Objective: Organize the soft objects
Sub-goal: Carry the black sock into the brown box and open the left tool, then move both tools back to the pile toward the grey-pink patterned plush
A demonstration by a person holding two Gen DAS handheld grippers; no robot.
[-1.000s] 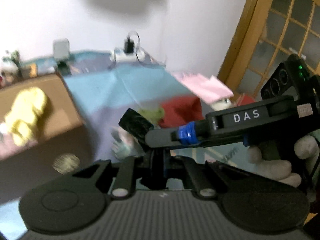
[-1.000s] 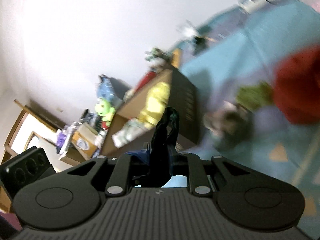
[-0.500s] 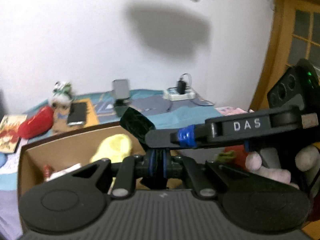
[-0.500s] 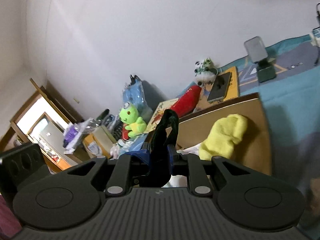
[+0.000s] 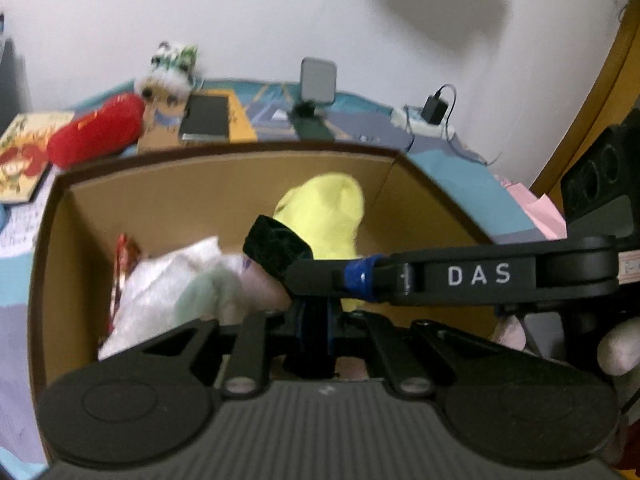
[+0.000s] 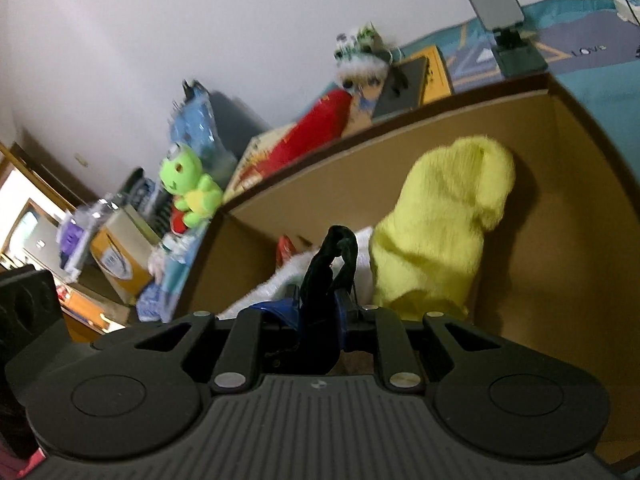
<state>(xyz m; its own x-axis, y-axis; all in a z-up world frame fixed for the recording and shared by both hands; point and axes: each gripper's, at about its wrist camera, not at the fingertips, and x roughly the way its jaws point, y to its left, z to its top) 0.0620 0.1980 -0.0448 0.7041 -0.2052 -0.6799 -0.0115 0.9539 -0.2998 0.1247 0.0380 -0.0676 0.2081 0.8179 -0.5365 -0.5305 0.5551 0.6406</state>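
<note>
Right fingers [image 6: 334, 256] pressed together on nothing, left fingers' gap hidden, yellow plush [image 6: 440, 224] inside cardboard box [image 6: 580, 184]

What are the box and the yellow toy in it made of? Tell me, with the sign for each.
The box looks like plain brown cardboard, matte, with a thin raw edge along its rim and a folded corner. The yellow toy looks like plush fabric: a fuzzy, short-pile surface with a soft, slumped shape. Its filling cannot be seen.
</note>
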